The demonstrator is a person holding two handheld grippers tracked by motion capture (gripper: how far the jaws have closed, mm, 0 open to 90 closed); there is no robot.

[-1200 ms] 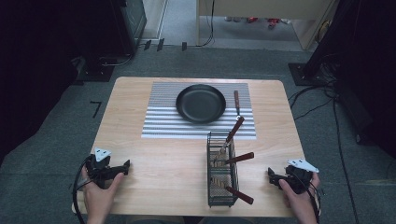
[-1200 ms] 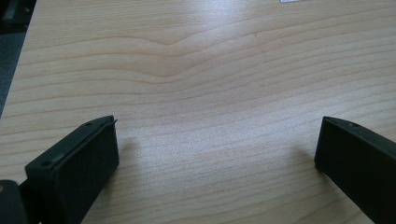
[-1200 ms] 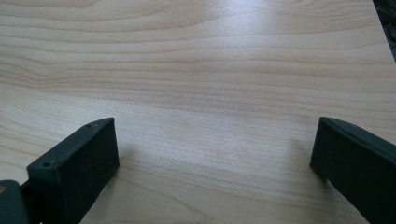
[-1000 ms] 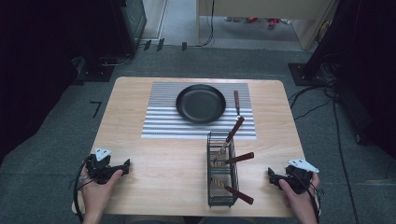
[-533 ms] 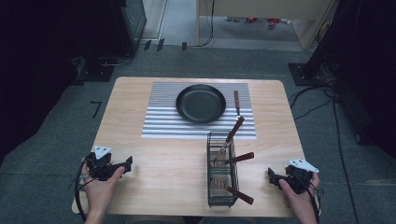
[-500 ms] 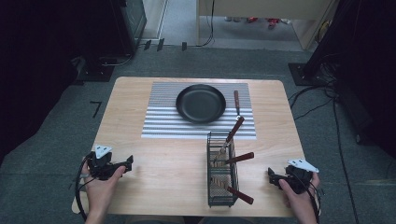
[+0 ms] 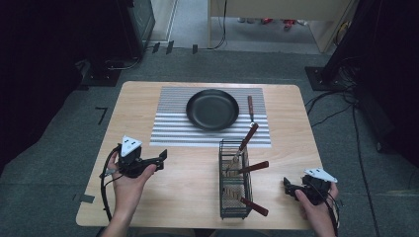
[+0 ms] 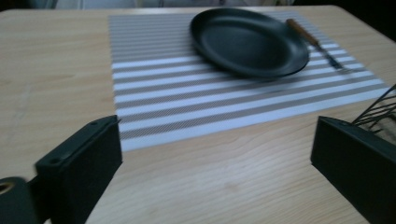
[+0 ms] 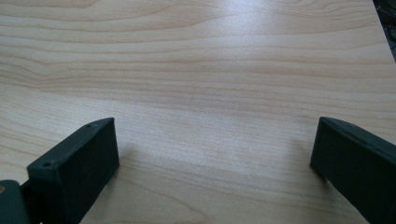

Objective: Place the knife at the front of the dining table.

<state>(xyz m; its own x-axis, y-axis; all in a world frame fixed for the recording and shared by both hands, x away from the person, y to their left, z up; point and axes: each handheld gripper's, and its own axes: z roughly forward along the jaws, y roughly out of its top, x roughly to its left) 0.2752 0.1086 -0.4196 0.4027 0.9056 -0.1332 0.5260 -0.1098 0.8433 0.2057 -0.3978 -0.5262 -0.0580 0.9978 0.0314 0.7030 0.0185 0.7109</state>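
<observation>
Both the left gripper (image 7: 159, 158) and the right gripper (image 7: 288, 185) hover with jaws spread wide and empty, either side of the wire basket (image 7: 234, 181) on the counter (image 7: 188, 197). The wooden-handled utensils (image 7: 253, 167) in the basket look light, stiff and thin, so I'd pinch one by its protruding handle.

From my seat I see a light wooden desk (image 7: 148, 207) with rounded corners standing on grey carpet floor (image 7: 59, 163). A black L-shaped tape mark (image 7: 102, 115) sits on the carpet left of the desk. At the far left stands a dark cabinet (image 7: 136, 24). Black cables (image 7: 341, 106) trail over the floor on the right, near a flat black stand base (image 7: 321, 79). A pale wooden panel (image 7: 276, 10) runs along the far edge, and both far sides fall into deep shadow.
</observation>
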